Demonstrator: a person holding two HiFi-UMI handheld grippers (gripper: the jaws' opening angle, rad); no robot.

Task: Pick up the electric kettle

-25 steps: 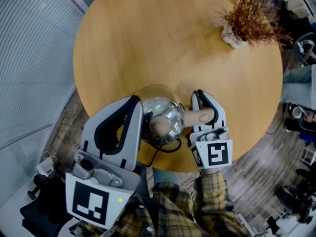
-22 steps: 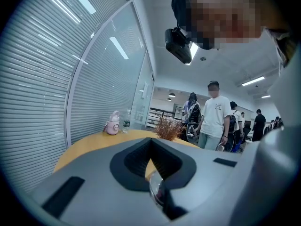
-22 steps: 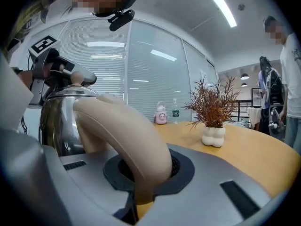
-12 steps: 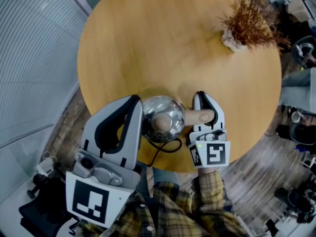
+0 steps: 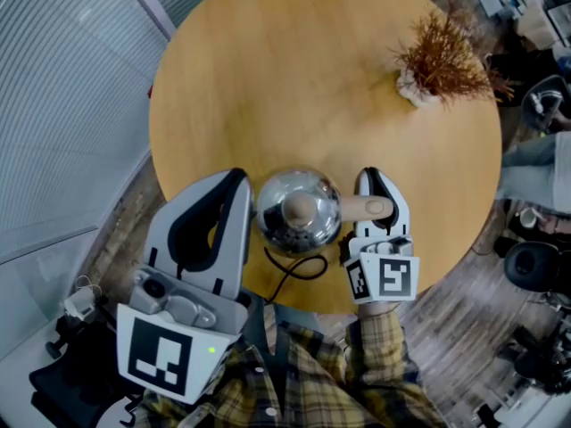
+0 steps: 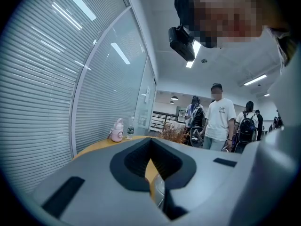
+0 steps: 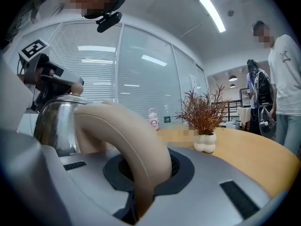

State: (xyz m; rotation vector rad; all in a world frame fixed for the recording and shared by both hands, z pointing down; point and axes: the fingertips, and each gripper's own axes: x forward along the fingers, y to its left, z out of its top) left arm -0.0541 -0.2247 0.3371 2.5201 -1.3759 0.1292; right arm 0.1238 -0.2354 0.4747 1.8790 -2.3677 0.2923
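A shiny steel electric kettle (image 5: pixel 297 210) with a beige lid knob stands near the front edge of the round wooden table (image 5: pixel 312 87). Its beige handle (image 5: pixel 359 209) points right, and my right gripper (image 5: pixel 376 188) is shut on it. In the right gripper view the curved handle (image 7: pixel 136 135) runs down between the jaws, with the steel body (image 7: pixel 54 121) at the left. My left gripper (image 5: pixel 237 184) hovers just left of the kettle. Its jaws are shut with nothing between them. A sliver of the kettle (image 6: pixel 159 192) shows through the slit between the jaws in the left gripper view.
A black cord (image 5: pixel 299 270) loops from under the kettle toward the table's near edge. A dried plant in a white vase (image 5: pixel 434 56) stands at the far right. A pink bottle (image 6: pixel 116 132) sits at the far edge. A blinds-covered glass wall runs along the left; people (image 6: pixel 218 121) stand beyond.
My left gripper has risen slightly beside the kettle. The right gripper keeps its grip on the handle and has hardly moved. The head view has shifted a little.
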